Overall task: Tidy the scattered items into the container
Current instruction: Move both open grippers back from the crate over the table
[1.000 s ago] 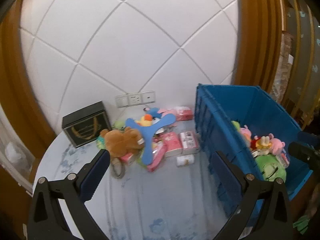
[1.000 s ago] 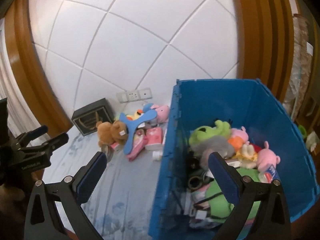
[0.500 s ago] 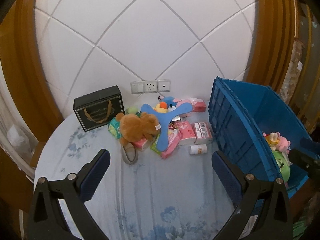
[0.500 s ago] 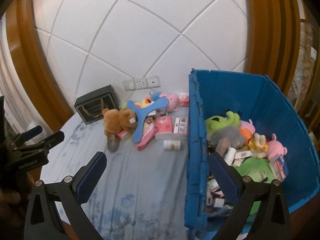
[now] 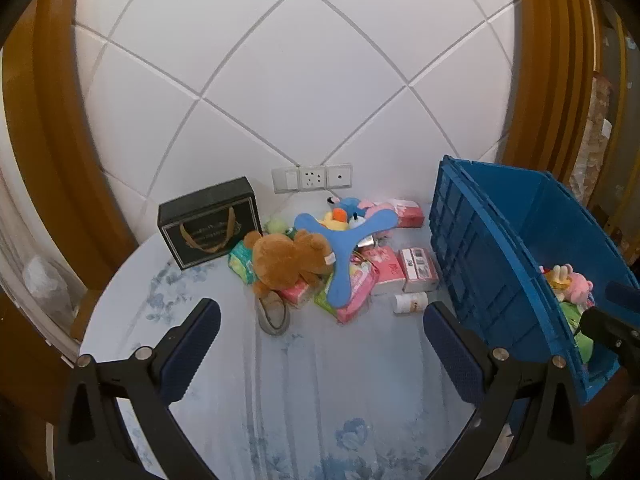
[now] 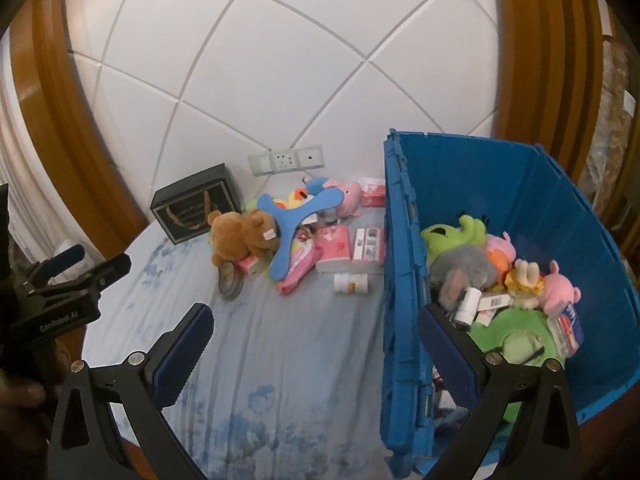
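Only legible text I see: "GenRobot.AI" on the left gripper [image 6: 68, 276] body. Box and packet labels unreadable.

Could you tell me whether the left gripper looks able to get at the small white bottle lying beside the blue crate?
Probably yes. The left gripper is open and empty, and the white bottle lies alone on bare tablecloth ahead of it. The blue crate stands close on its right, leaving little room for that jaw.
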{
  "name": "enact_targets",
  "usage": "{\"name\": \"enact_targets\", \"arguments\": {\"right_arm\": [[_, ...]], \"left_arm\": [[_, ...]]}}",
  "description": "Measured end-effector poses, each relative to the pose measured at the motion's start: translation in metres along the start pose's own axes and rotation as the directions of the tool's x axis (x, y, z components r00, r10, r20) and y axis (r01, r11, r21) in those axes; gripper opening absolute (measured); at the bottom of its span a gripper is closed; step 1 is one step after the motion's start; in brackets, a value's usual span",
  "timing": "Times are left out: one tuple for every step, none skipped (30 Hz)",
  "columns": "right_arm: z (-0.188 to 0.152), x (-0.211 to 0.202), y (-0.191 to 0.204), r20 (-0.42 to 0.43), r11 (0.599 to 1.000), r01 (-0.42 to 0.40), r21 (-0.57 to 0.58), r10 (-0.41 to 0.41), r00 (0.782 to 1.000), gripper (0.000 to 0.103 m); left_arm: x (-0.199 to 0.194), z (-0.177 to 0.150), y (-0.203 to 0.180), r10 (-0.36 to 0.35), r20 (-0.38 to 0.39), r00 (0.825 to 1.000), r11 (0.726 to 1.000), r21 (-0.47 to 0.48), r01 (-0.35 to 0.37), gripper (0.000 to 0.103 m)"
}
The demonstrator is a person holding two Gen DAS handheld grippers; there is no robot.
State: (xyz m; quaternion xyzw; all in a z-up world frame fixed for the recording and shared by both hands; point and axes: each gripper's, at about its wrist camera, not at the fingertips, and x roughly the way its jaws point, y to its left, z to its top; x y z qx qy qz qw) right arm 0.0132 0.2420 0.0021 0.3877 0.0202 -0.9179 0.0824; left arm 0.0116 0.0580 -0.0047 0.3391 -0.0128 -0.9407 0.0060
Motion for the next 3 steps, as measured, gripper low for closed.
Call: {"name": "enact_targets", "arguments": {"right_arm": [[0.0000, 0.0008, 0.0000, -0.002, 1.000, -0.001, -0.001, 0.001, 1.000, 0.103], [0.0001, 0.0018, -0.0001, -0.004, 1.000, -0.001, -0.002, 0.001, 1.000, 0.103], [0.0002, 0.0026, -0.0003, -0.006, 1.000, -0.001, -0.002, 0.001, 1.000, 0.103]], "left_arm": [[-0.0005, 0.0003, -0.0002, 0.007, 0.007, 1.000, 1.000, 0.000, -0.007, 0.103], [-0.0004, 0.0007, -0.0001, 0.005, 0.006, 1.000, 1.000, -0.001, -0.005, 0.103], [-0.0004, 0.0007, 0.0002, 0.002, 0.005, 1.000, 1.000, -0.003, -0.002, 0.103]]}}
